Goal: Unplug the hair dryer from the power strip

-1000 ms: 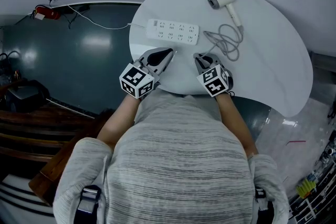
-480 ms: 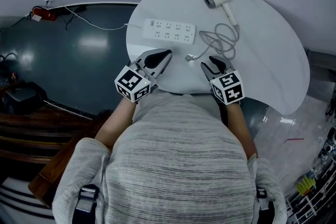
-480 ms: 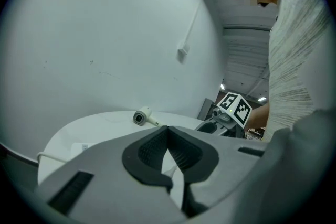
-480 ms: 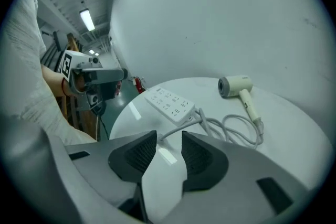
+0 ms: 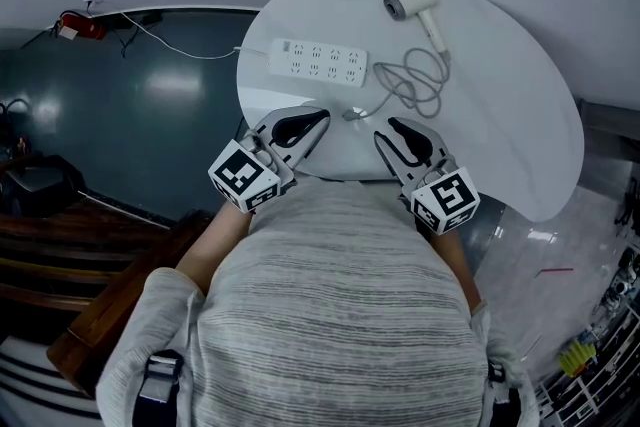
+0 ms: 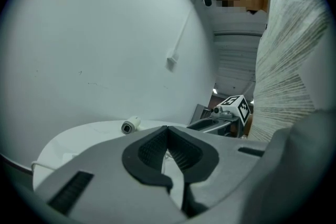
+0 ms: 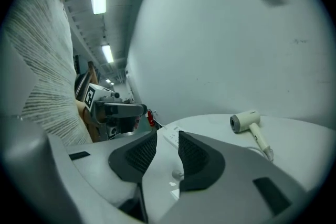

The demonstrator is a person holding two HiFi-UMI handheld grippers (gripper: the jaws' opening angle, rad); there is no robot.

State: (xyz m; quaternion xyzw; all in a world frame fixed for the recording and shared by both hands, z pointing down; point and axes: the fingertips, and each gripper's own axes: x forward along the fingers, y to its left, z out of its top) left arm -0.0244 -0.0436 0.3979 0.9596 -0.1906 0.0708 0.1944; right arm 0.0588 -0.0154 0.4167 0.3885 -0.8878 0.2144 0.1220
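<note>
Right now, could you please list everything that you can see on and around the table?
table: one, white, rounded, in front of the person
hair dryer: one, white, far side of the table
cord: one, grey, loosely coiled beside the hair dryer
plug: one, pale, loose on the table, out of the power strip
power strip: one, white, table's left part
supply cable: one, white, trailing left off the table
red object: one, far left beyond the table, too small to identify
left gripper: one, grey, fingers shut, empty
right gripper: one, grey, fingers just opened, nothing between them
</note>
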